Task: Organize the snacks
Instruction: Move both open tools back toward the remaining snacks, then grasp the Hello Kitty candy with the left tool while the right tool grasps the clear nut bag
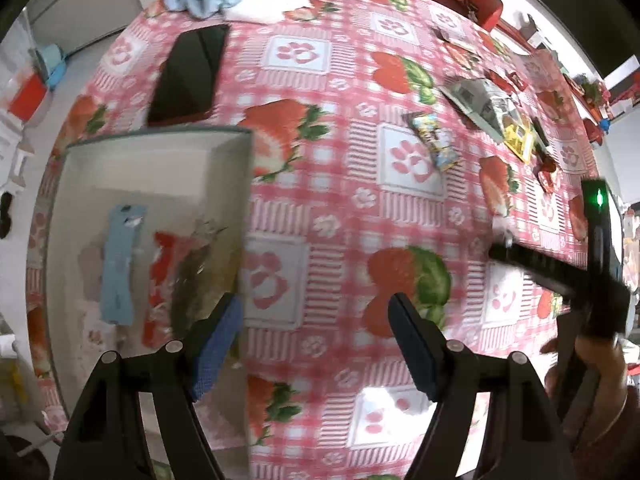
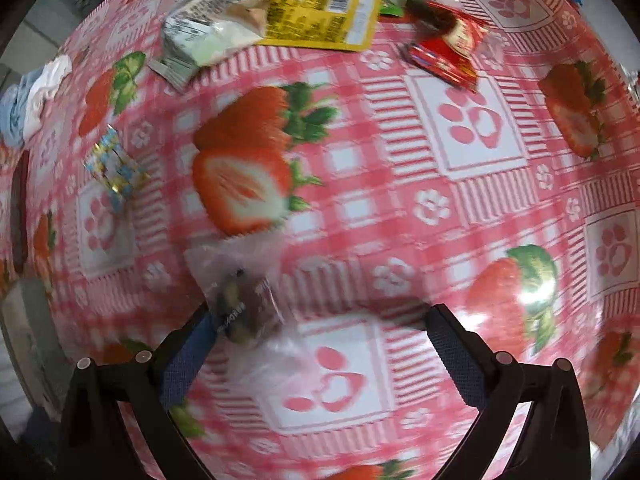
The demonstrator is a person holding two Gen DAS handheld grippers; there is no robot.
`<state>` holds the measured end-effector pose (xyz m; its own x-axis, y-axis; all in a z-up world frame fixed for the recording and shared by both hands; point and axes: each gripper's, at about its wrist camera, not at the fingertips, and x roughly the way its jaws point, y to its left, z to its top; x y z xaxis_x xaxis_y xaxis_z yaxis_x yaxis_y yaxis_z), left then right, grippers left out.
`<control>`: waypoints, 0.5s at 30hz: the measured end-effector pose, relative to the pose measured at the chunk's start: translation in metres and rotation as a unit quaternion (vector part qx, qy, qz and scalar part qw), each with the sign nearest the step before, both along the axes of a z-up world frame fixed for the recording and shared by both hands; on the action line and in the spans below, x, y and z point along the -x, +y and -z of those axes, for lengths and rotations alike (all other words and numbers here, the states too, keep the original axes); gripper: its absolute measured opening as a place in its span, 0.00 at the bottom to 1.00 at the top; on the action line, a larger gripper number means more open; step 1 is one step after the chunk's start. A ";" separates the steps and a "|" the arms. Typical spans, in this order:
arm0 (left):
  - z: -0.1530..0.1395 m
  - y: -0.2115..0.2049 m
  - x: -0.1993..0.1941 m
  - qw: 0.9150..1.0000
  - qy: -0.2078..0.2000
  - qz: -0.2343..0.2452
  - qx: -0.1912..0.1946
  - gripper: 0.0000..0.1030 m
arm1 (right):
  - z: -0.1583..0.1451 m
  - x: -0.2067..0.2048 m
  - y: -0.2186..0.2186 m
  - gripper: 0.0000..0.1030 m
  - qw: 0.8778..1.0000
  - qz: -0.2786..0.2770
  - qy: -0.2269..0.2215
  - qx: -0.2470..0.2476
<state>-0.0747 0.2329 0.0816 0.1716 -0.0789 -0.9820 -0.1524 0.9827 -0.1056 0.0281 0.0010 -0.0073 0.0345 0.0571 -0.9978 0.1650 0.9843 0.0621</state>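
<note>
Our left tool (image 1: 316, 312) hangs spread and empty beside the shallow grey box (image 1: 236, 168) that holds blue and red packets. Our right tool (image 2: 320, 320) is spread too, with a clear plastic snack packet (image 2: 244, 308) against its left pad; whether it grips, we cannot tell. More wrappers (image 2: 316, 16) lie scattered on the strawberry-print worktop (image 2: 400, 200), near a black phone (image 1: 188, 76).

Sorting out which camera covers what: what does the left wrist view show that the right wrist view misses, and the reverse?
Only the left wrist view: the grey box with snacks inside, a black phone, and the right gripper from outside.

Only the right wrist view: a clear packet by that gripper's left finger, and a red wrapper.

Both: the strawberry tablecloth, the small blue-gold packet and the yellow packet.
</note>
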 end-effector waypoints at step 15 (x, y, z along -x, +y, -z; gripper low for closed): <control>0.022 -0.051 -0.104 0.997 0.012 -0.056 0.055 0.77 | 0.003 0.070 -0.018 1.00 0.997 -0.080 -0.023 0.009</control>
